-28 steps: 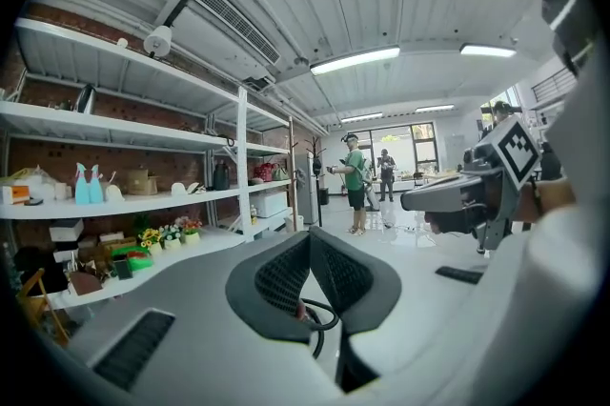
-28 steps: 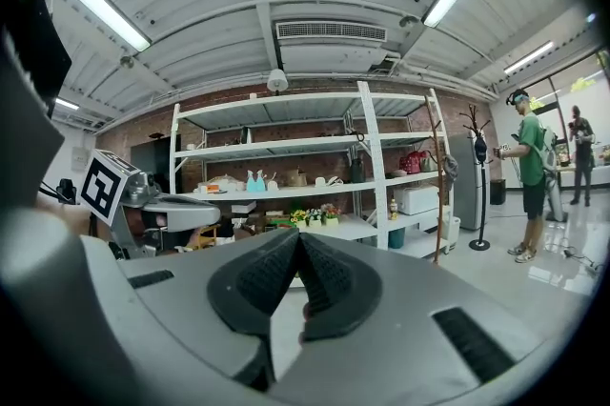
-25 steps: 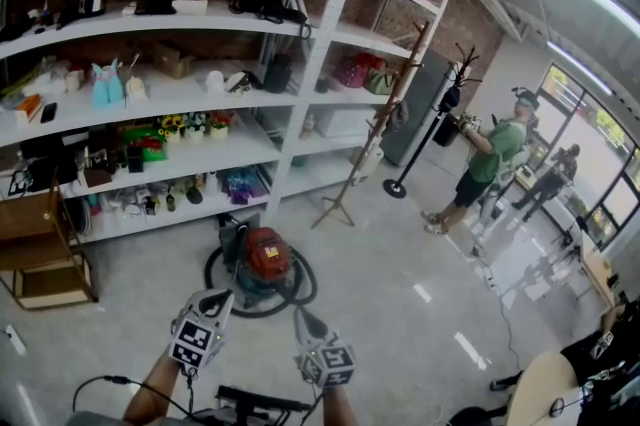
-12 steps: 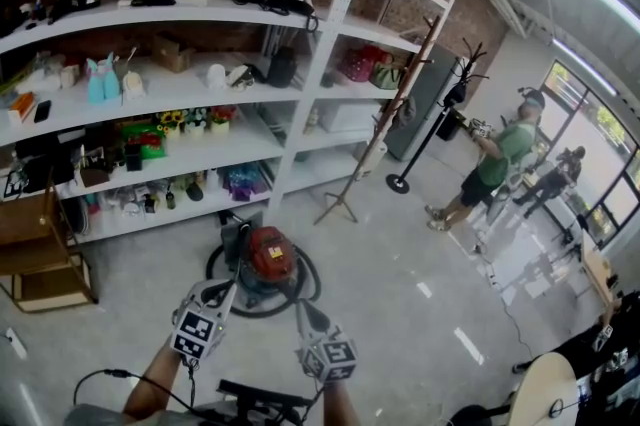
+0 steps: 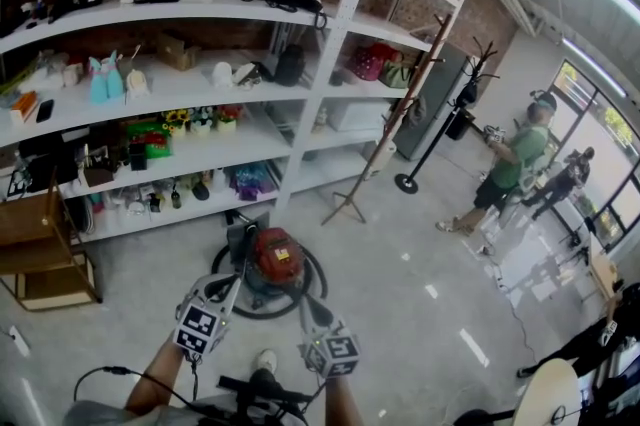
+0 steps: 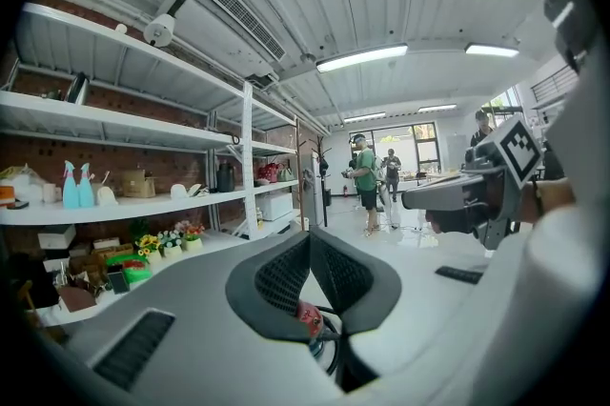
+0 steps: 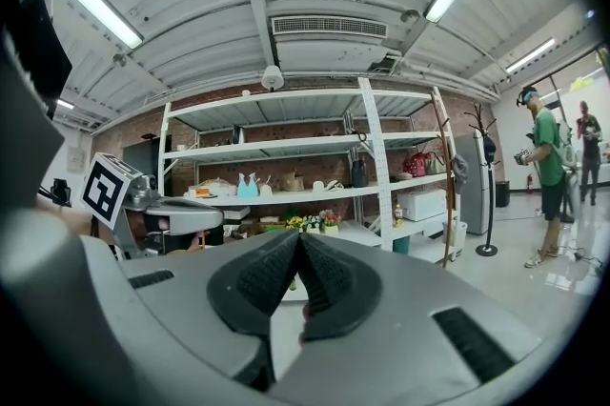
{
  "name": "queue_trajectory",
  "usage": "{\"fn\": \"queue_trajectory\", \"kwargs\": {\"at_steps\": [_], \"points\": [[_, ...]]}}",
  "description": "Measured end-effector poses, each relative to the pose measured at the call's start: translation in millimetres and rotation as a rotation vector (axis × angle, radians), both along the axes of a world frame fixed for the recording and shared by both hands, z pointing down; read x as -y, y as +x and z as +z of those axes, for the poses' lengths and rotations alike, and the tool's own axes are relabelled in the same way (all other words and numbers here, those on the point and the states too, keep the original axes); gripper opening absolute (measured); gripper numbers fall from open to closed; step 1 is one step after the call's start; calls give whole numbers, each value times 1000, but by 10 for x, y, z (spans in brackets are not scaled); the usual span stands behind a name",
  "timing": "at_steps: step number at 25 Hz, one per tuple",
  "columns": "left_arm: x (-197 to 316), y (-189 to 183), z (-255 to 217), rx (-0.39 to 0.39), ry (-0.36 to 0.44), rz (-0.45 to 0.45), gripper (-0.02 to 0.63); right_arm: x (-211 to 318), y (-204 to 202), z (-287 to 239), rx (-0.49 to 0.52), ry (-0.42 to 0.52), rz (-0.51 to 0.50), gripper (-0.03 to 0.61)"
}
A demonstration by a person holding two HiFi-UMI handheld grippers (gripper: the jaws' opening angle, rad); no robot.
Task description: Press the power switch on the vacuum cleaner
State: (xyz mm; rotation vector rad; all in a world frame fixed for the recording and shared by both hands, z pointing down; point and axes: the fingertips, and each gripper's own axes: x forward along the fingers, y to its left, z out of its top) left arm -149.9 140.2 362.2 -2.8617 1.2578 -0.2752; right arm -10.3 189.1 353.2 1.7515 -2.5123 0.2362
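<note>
The left gripper [image 5: 228,284] and right gripper [image 5: 305,302], both clenched and empty, point side by side at the round red vacuum cleaner [image 5: 276,257].

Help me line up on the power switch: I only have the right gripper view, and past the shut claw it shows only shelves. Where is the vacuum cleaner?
Observer: In the head view the vacuum cleaner stands on the floor in front of the shelving, lower than your frame reaches.
Operator: Is anything around it?
Observer: A black hose loops around its base.
Operator: What about the left gripper?
Observer: The left gripper has its claw shut and empty. Its own view shows the vacuum's red top below the tips.
</note>
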Motion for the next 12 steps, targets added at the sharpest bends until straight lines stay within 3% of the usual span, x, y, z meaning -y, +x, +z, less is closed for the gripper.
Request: {"fn": "queue_trajectory", "kwargs": {"at_steps": [12], "points": [[739, 177, 25, 16, -2, -48, 6, 820, 225, 60, 12, -3, -44, 11]]}}
